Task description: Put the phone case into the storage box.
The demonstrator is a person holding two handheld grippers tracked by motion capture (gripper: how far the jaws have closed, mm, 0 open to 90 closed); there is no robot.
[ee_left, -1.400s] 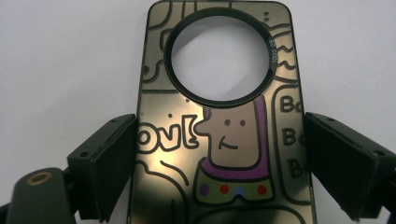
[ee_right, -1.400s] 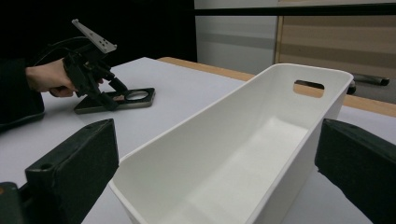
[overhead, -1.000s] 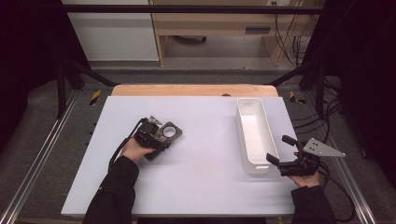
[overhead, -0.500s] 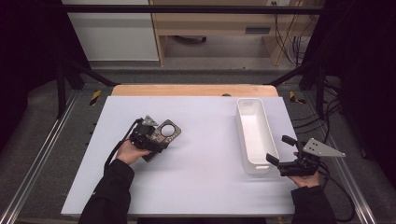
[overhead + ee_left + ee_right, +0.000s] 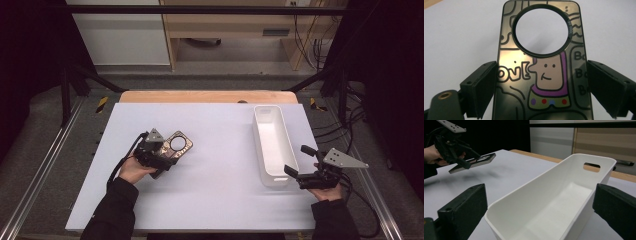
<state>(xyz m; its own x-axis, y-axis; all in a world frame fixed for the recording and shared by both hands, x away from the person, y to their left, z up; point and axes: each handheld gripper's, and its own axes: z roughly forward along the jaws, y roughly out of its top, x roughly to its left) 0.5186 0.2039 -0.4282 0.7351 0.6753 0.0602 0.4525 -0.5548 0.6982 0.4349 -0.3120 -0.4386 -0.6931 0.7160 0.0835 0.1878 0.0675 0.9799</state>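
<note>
A glossy phone case (image 5: 178, 144) with a cartoon figure and a round camera hole (image 5: 541, 30) is held off the white table (image 5: 215, 200), tilted. My left gripper (image 5: 164, 153) is shut on the case's two long edges (image 5: 541, 75). In the right gripper view the case (image 5: 477, 160) hangs above the tabletop in the left gripper (image 5: 461, 157). My right gripper (image 5: 299, 161) stands open at the near end of a long white bin (image 5: 258, 135), its jaws either side of the bin's end (image 5: 536, 182). The bin is empty.
The bin (image 5: 574, 195) has a handle slot (image 5: 591, 165) in its far end. A wooden strip (image 5: 207, 96) runs along the table's far edge. Metal rails (image 5: 45, 165) flank the table, and cables (image 5: 350, 130) lie at the right.
The left gripper has turned a little with the phone case in it, raising it off the table. The right gripper has stayed put at the bin.
</note>
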